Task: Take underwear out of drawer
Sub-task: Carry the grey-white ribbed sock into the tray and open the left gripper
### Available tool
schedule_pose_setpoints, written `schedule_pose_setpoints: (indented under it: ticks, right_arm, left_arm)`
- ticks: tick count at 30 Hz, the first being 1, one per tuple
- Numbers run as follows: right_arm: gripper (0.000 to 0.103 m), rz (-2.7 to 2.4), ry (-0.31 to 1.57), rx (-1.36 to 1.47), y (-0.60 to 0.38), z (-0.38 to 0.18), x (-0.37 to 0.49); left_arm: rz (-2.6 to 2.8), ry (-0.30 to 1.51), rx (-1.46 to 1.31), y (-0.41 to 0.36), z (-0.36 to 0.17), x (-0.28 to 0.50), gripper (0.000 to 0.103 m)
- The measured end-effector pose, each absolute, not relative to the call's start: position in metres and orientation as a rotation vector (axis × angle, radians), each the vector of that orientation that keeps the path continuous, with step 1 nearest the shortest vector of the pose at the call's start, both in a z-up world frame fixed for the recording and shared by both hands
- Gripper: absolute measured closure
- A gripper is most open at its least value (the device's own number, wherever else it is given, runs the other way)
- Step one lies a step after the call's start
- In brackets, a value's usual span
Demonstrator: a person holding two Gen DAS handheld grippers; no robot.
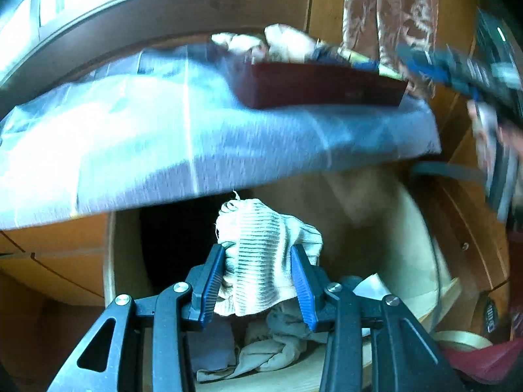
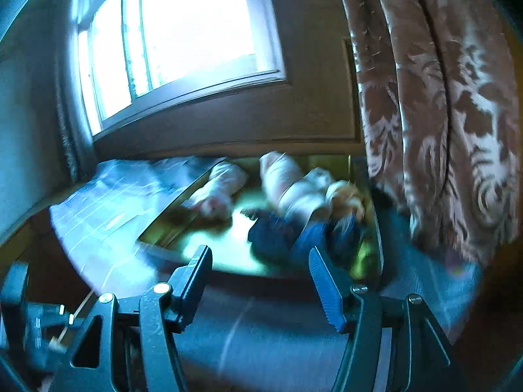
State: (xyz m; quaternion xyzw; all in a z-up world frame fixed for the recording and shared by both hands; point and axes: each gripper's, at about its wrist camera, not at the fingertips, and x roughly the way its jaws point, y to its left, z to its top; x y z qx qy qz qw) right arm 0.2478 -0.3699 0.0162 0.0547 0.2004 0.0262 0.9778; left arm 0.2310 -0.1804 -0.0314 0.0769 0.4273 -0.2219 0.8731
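Note:
In the left wrist view my left gripper (image 1: 257, 250) is shut on a white and grey striped piece of underwear (image 1: 261, 238), held bunched above the open wooden drawer (image 1: 421, 228). More pale crumpled garments (image 1: 278, 339) lie in the drawer below it. In the right wrist view my right gripper (image 2: 259, 251) stands open with nothing between its fingers. It hovers at the near edge of a tray (image 2: 170, 225) that holds white rolled garments (image 2: 284, 176) and dark blue ones (image 2: 278, 232).
The dark red tray (image 1: 327, 88) sits on a pale blue cloth (image 1: 163, 137) that covers the cabinet top and overhangs the drawer. A patterned curtain (image 2: 441, 114) hangs at the right. A window (image 2: 183, 32) is behind. Both views are motion-blurred.

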Motion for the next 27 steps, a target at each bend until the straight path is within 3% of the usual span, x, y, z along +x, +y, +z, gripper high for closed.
schedule_pose_setpoints:
  ticks: [15, 27]
  right_arm:
    - [0.04, 0.054, 0.479, 0.102, -0.313, -0.053, 0.205]
    - [0.04, 0.076, 0.494, 0.069, -0.295, -0.063, 0.209]
  left_arm:
    - [-0.531, 0.636, 0.176, -0.202, 0.079, 0.254, 0.062]
    - [-0.516, 0.641, 0.207, -0.256, 0.086, 0.326, 0.062]
